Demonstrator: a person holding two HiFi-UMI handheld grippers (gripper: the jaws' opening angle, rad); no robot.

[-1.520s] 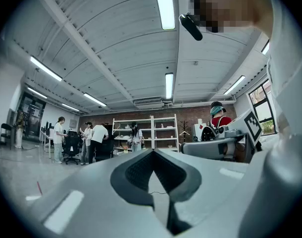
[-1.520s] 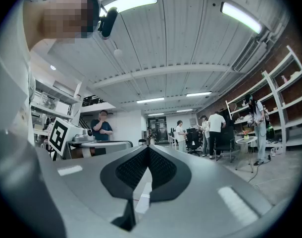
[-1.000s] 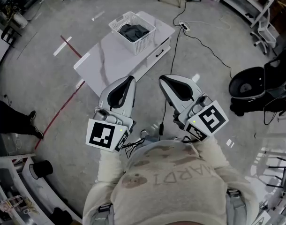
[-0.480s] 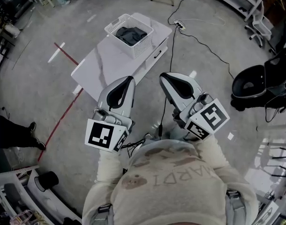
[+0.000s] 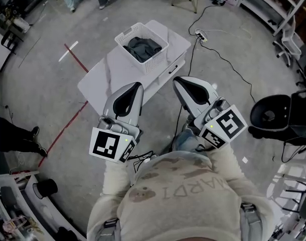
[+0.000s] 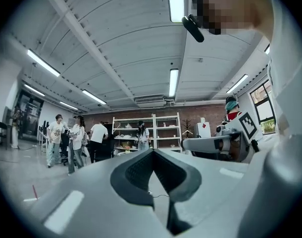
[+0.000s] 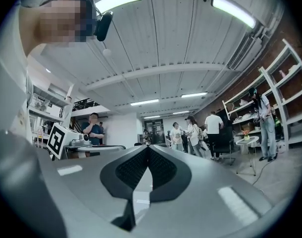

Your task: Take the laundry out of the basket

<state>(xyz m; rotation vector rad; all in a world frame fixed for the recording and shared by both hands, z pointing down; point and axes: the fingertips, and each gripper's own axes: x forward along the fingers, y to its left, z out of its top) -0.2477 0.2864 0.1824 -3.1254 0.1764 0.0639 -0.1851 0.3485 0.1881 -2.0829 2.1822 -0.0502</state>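
A white slatted basket (image 5: 124, 34) stands on the far end of a low white table (image 5: 108, 77), in the upper middle of the head view. Dark grey laundry (image 5: 144, 48) lies heaped inside it. My left gripper (image 5: 136, 86) and right gripper (image 5: 179, 81) are held side by side in front of my chest, pointing level, well short of the table. Both are shut with nothing between the jaws. In the left gripper view the left gripper (image 6: 152, 151) looks across the room, and in the right gripper view so does the right gripper (image 7: 148, 148); neither view shows the basket.
A black cable runs over the concrete floor from a power strip (image 5: 199, 33) toward my feet. A black chair (image 5: 273, 115) stands at right, and a red tape line (image 5: 67, 129) at left. Several people and shelves (image 6: 151, 133) stand far off.
The table with the basket has slid down the head view toward me, and the black chair has dropped back at right. Both grippers have kept their pose and stay shut.
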